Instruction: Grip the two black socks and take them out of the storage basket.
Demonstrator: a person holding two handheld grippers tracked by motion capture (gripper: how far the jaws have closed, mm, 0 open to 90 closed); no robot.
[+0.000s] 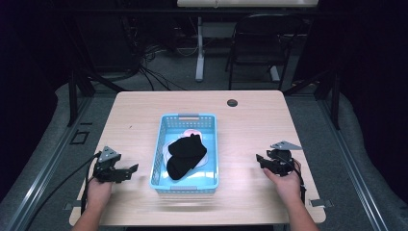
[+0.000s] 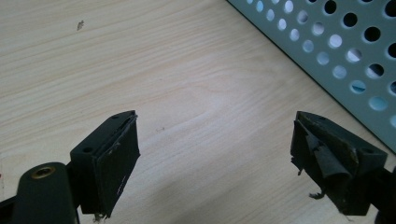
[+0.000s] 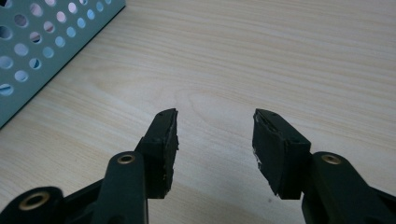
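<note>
Pale wooden worktop (image 1: 250, 120) in a dark room. Nearest, left claw (image 1: 126, 172) and right claw (image 1: 261, 160), both with jaws apart and empty, flank a blue perforated basket (image 1: 159, 144). Inside the basket, black socks (image 1: 186, 155) lie on pale items; beyond the worktop stands a chair (image 1: 262, 43).

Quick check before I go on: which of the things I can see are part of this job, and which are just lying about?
In the job:
blue basket
black socks lying in it
left gripper, open, beside the basket
right gripper, open, beside the basket

Lying about:
black chair behind the table
floor cables
</note>
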